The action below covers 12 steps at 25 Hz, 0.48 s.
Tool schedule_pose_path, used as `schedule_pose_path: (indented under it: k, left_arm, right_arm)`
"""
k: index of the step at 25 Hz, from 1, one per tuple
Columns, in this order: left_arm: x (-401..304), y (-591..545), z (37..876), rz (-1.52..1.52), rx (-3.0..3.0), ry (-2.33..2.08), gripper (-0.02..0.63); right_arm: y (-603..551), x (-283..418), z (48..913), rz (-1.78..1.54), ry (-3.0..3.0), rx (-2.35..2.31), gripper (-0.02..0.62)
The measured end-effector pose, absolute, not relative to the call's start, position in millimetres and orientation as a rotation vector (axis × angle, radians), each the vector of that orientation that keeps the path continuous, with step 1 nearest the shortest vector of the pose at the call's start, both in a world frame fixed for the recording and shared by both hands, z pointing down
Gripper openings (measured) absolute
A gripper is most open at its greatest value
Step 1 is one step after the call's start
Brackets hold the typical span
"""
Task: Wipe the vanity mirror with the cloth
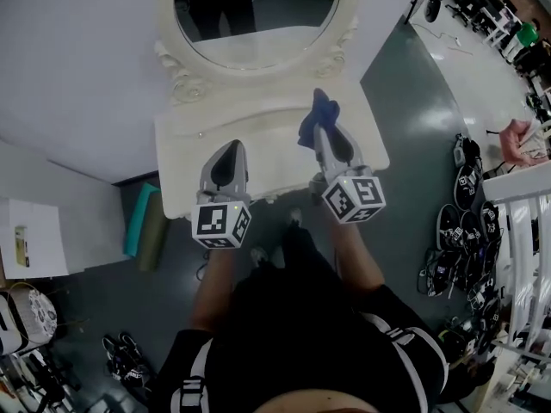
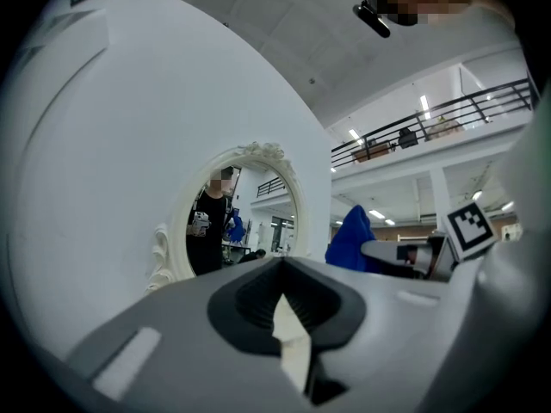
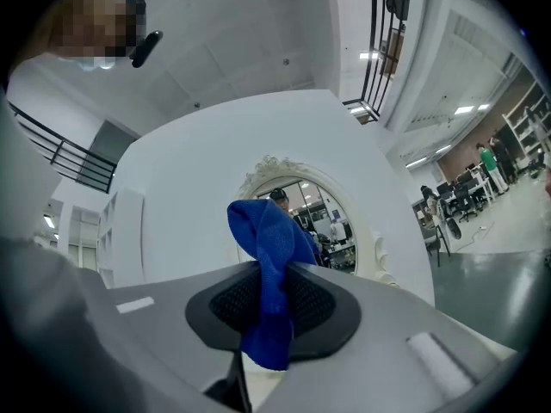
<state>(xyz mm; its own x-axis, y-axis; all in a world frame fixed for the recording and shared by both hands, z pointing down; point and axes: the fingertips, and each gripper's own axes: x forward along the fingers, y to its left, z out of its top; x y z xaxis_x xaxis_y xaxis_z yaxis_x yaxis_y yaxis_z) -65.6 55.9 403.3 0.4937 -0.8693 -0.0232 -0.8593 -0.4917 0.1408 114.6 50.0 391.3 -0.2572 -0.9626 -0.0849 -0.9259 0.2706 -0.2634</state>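
Crumpled blue cloth [image 1: 317,114] pinched in the grey right tongs [image 1: 320,129], held over the white vanity counter [image 1: 185,144] just below the oval vanity mirror in its white carved frame [image 1: 258,11].
Head view: both tongs point at the mirror from above the counter, the grey left tongs [image 1: 231,146] beside the right and carrying nothing; the cloth stands up from the right tips, clear of the glass. Left gripper view: the left tongs [image 2: 282,304] have their jaws drawn together with nothing between them; the mirror [image 2: 250,222] stands ahead, the cloth [image 2: 351,235] to its right. Right gripper view: the right tongs [image 3: 271,304] are clamped on the cloth [image 3: 267,248], which bunches above the jaws and hangs below them, partly covering the mirror [image 3: 331,222] behind.
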Motion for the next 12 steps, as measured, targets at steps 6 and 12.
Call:
schedule_pose_path:
  k: [6, 12]
  left_arm:
    - [-39, 5, 395, -0.142, 2.628, -1.546, 0.006]
    - [-10, -68, 365, -0.173, 2.634, -1.628, 0.006]
  right_arm:
    - [-14, 140, 370, -0.174, 2.276, -1.726, 0.067]
    - [-97, 173, 341, -0.124, 2.275, -1.692, 0.067]
